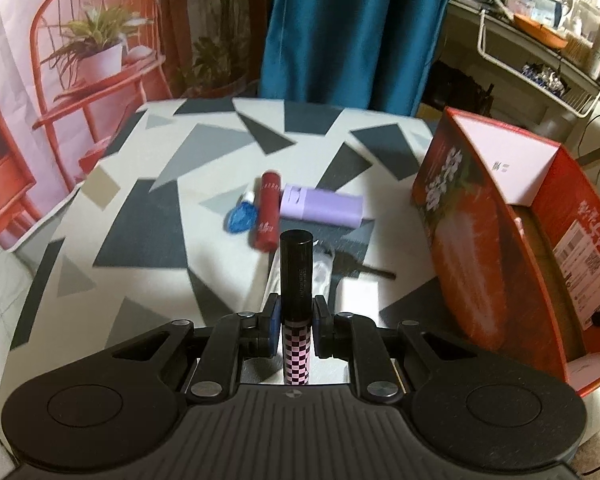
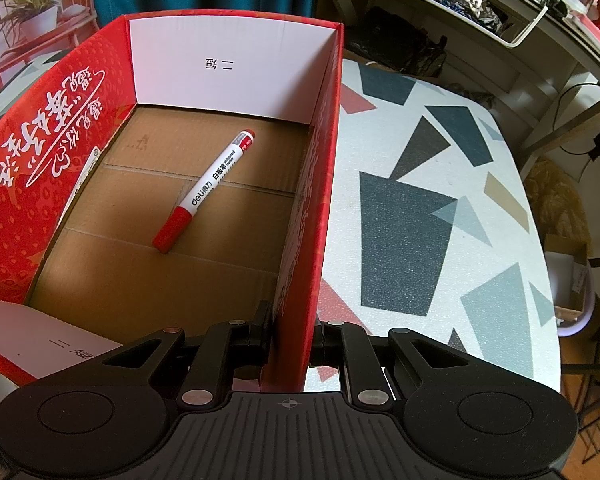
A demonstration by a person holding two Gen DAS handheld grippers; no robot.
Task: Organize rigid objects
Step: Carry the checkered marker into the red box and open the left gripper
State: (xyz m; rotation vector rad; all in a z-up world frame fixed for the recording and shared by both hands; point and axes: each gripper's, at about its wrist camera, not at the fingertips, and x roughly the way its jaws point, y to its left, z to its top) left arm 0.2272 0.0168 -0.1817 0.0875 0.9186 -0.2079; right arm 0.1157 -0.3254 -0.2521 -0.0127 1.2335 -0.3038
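Only the left wrist view shows the loose things. The left gripper [image 1: 296,330] has its jaws closed on a tube [image 1: 296,280] with a black cap and a pink-and-black checked body, raised clear of the desk [image 1: 148,216]. Beyond the jaws, from left to right, lie a blue item [image 1: 242,218], a red tube [image 1: 268,210] and a purple case [image 1: 320,206], close together; the red box [image 1: 472,240] stands to the right.

Only the right wrist view looks into the box [image 2: 324,200]. The right gripper [image 2: 292,338] has its jaws clamped on the box's right wall. Ahead and left of them, a red-and-white marker [image 2: 206,190] lies on the cardboard floor.
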